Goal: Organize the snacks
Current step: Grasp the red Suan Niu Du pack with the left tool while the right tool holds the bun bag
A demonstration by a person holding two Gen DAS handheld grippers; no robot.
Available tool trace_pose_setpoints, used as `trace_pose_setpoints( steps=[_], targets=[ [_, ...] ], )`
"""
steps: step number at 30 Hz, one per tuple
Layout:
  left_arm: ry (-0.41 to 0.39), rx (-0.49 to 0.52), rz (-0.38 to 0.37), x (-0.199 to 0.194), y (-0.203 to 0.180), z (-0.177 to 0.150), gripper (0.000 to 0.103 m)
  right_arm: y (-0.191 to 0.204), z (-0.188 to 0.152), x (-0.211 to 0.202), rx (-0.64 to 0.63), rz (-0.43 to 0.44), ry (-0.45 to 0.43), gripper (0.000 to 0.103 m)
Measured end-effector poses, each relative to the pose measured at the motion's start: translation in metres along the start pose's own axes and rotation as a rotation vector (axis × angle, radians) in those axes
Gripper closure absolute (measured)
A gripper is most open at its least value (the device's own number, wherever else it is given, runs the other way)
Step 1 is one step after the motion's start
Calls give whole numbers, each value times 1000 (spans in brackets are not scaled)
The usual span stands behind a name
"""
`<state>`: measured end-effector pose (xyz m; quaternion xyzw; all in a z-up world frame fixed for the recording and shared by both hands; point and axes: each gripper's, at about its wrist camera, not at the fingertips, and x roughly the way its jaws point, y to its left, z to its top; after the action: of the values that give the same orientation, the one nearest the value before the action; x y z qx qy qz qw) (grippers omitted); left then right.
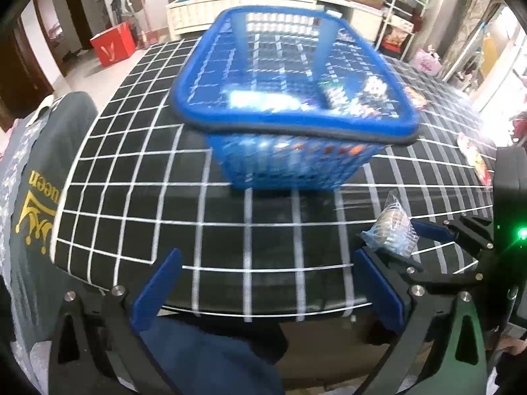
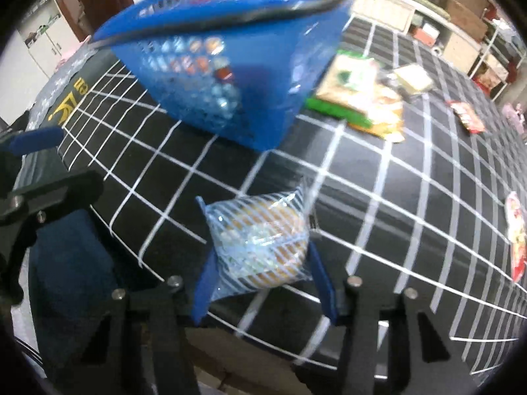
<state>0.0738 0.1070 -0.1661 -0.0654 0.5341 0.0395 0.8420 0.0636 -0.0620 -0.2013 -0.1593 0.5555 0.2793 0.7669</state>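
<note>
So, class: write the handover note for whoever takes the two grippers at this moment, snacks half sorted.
Right gripper: shut on the striped biscuit packet, low over the checked table.
Left gripper: open, empty, near the table's front edge.
Blue basket: on the table ahead, some snacks already inside.
Left to do: put the held packet in the basket, then the green packet beside it, the small red packet farther back and the red-and-white packet at the right edge.

1. Surface (image 1: 131, 171): black cloth with a white grid.
2. Beyond it: long white cabinet (image 1: 250, 6), red box (image 1: 113, 47) on pale floor (image 1: 82, 82).
3. Far right: white shelving (image 1: 400, 23); bright daylight.
</note>
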Motion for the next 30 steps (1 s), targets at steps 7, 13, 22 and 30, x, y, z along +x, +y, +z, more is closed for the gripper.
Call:
trace_pose_setpoints(
  steps=[7,13,22,30],
  targets=[
    [-61,90,-73,-28,-64,35,0,-67,-10,-47,119,-26,-95,46],
    [-76,190,-108,-30,-132,67,0,-125,-15,-79,196,-68,-156,46],
    [-16,286,-196,11,-240,114,0,-225,-46,-101,384,-151,-185,45],
    [181,280,-340,78,-352,131,0,-324,-87,-114,521,-237,-178,45]
  ],
)
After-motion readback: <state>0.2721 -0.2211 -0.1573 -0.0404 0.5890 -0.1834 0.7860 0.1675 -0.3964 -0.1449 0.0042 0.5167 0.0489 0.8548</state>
